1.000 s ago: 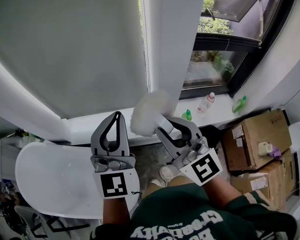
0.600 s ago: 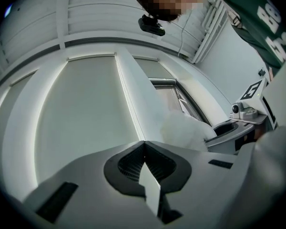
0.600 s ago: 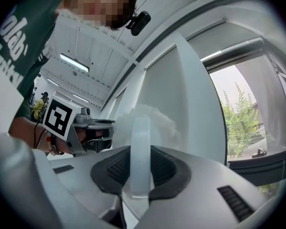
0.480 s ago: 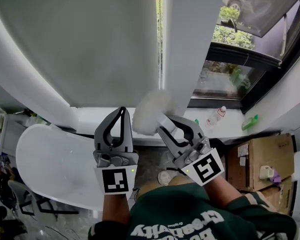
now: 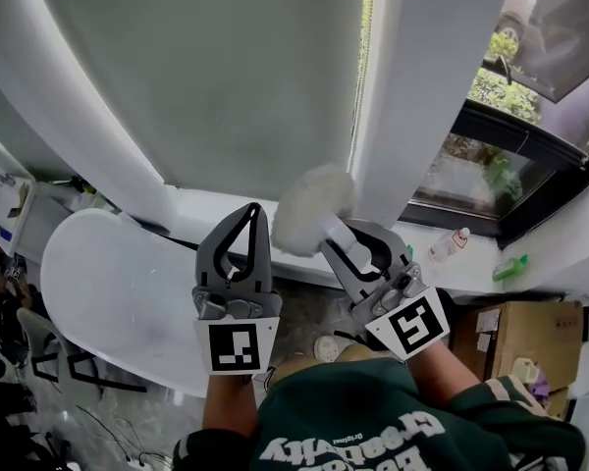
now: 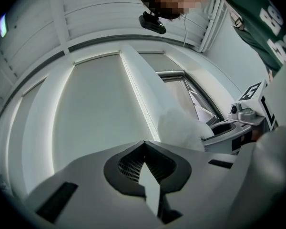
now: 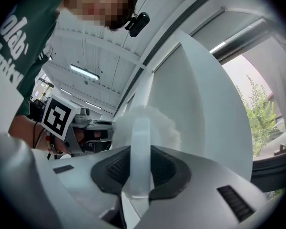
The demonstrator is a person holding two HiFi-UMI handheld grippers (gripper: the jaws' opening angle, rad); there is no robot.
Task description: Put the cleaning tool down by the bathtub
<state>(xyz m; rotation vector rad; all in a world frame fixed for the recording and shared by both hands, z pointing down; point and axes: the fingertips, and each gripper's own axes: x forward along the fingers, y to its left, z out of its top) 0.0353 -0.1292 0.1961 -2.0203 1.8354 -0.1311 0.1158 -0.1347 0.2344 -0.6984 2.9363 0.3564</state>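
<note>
The cleaning tool is a white handle with a fluffy white head (image 5: 312,209). My right gripper (image 5: 342,235) is shut on the handle, and the head sticks up past the jaws toward the window blind. In the right gripper view the handle (image 7: 139,151) runs between the dark pads of the right gripper (image 7: 140,157) and the fluffy head (image 7: 155,123) rises beyond. My left gripper (image 5: 251,212) is held up beside it, shut on nothing, its tips meeting (image 6: 144,144). The tool's head (image 6: 181,128) shows at that view's right. The white bathtub (image 5: 98,292) curves below left.
A white window sill (image 5: 471,273) carries a clear bottle (image 5: 450,245) and a green bottle (image 5: 508,268). A cardboard box (image 5: 506,337) stands on the floor at the right. A dark chair frame (image 5: 39,361) sits left of the tub. The person's shoe (image 5: 329,346) is below.
The view has swung left, so the window and boxes slid right and more blind and tub show. Both grippers sit slightly further right in the picture. The right grip on the tool is unchanged.
</note>
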